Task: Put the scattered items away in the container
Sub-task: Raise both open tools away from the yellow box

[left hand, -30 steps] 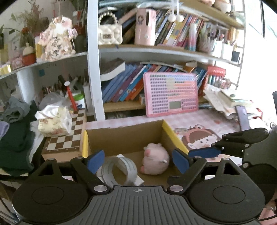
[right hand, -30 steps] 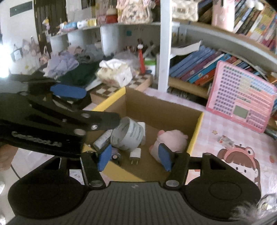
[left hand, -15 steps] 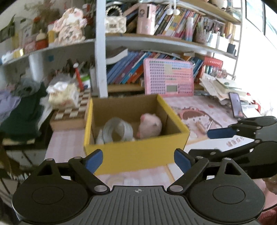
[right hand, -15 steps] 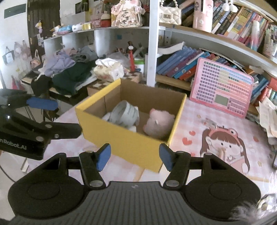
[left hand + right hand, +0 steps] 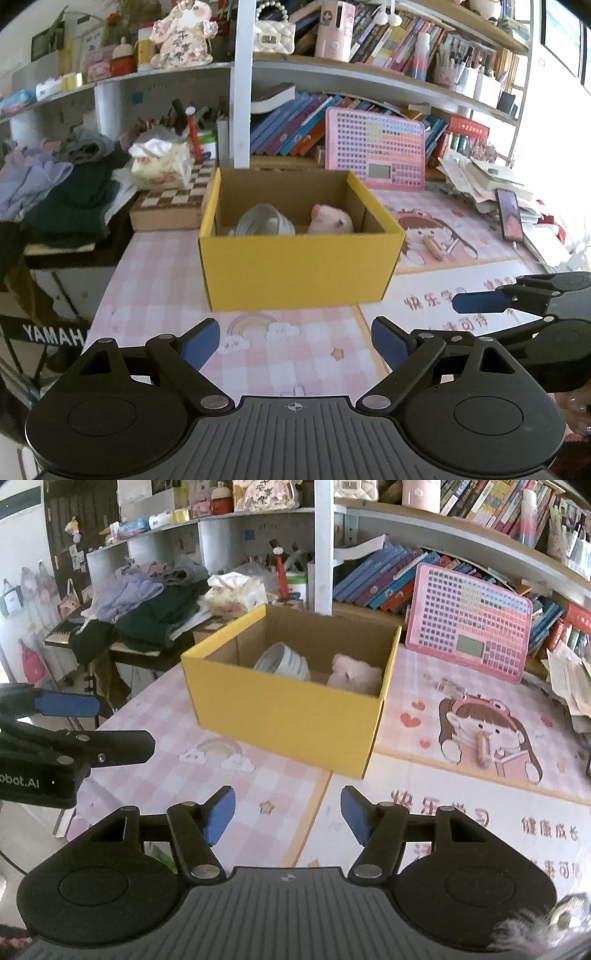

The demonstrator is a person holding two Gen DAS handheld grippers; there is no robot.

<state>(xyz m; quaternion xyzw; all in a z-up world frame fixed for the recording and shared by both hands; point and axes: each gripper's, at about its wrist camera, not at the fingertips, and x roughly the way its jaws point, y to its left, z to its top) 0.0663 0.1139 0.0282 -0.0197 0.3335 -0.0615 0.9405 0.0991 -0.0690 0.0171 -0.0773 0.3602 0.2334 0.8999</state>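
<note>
Though box point(image 5: 299, 269) wall hides most, tape roll point(image 5: 265, 221) & pink plush point(image 5: 330, 221) peek out.

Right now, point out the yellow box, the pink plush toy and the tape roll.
yellow box point(image 5: 299, 269), left wrist view, front wall.
pink plush toy point(image 5: 330, 221), left wrist view, its body.
tape roll point(image 5: 282, 662), right wrist view, outer band.

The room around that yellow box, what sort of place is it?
Probably a child's study or bedroom at home: bookshelves crammed with books, a pink toy tablet, a cartoon desk mat under the yellow box, and piled clothes.
</note>
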